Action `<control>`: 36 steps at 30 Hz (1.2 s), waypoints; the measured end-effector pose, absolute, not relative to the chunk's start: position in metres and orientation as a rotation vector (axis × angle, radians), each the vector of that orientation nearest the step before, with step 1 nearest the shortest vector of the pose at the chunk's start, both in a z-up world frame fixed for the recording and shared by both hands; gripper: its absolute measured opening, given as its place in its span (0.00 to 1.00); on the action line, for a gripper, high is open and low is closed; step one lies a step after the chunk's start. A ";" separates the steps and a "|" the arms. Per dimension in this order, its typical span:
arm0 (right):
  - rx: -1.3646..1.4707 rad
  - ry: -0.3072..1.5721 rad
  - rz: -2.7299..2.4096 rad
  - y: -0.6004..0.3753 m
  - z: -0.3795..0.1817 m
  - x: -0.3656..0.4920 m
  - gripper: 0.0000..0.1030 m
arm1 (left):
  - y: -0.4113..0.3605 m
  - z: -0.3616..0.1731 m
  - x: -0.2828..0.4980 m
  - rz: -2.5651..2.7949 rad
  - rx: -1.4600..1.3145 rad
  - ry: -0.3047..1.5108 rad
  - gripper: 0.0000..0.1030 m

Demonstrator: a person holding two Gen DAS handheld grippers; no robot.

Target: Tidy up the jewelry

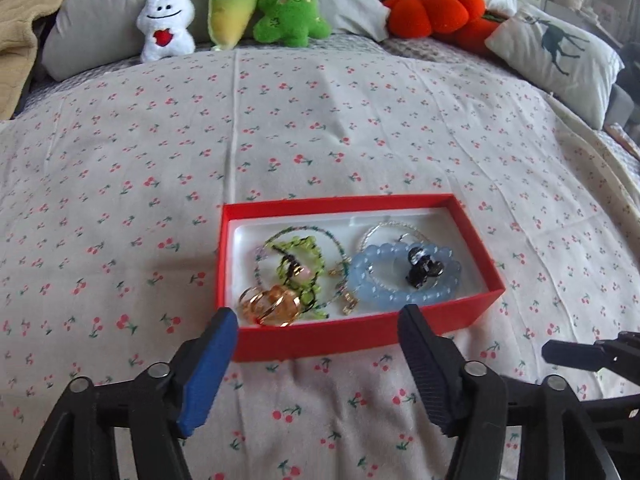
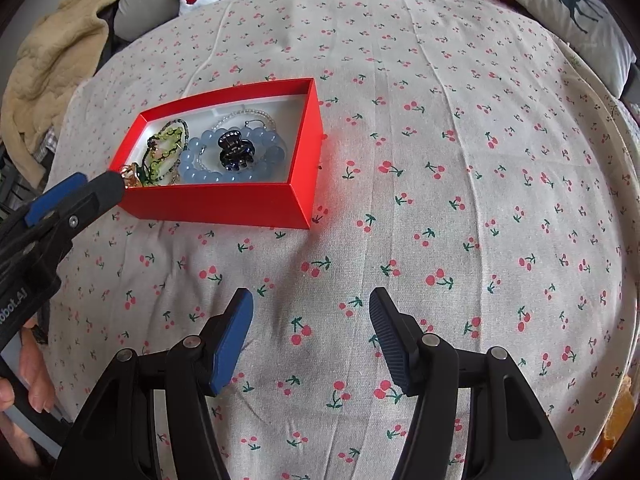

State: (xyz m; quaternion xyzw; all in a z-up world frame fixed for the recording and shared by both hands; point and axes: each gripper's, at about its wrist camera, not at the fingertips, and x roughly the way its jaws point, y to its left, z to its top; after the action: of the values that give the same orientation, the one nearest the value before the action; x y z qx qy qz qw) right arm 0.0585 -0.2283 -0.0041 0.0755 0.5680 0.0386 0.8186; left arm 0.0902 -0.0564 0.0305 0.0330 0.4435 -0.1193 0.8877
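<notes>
A red box [image 1: 360,332] with a white lining lies on the cherry-print cloth. In it are a pale blue bead bracelet [image 1: 362,292], a black claw clip [image 1: 424,270], a green beaded piece [image 1: 304,246], a gold wire piece [image 1: 272,302] and a thin silver chain [image 1: 384,228]. My left gripper [image 1: 318,314] hangs just above the box's near wall, open, with nothing between its fingers. The right wrist view shows the same box [image 2: 216,204], the bracelet [image 2: 200,176], the clip [image 2: 235,154] and the left gripper [image 2: 96,186] at the box's left corner. My right gripper [image 2: 311,296] stands open over bare cloth, right of and nearer than the box.
Plush toys [image 1: 236,4] and an orange pumpkin cushion [image 1: 436,8] line the back edge. A deer-print pillow [image 1: 560,56] lies at the back right, a beige blanket [image 2: 56,64] at the left. A person's hand [image 2: 36,380] holds the left gripper's handle.
</notes>
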 end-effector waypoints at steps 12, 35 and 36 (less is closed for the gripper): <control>0.047 1.104 0.041 -0.211 0.025 0.032 1.00 | -0.028 0.010 0.046 -0.113 0.084 1.092 0.99; 0.025 1.069 -0.024 -0.193 0.033 0.016 1.00 | -0.011 0.016 0.034 -0.019 0.065 1.063 0.99; 0.027 1.068 -0.026 -0.193 0.033 0.016 1.00 | -0.011 0.016 0.034 -0.018 0.064 1.063 0.99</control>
State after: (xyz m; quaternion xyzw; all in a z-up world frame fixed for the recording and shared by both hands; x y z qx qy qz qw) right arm 0.0163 -0.1931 0.0332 0.0130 0.5091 -0.0123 0.8605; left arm 0.0340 -0.0108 0.0163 0.0307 0.5069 -0.0086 0.8614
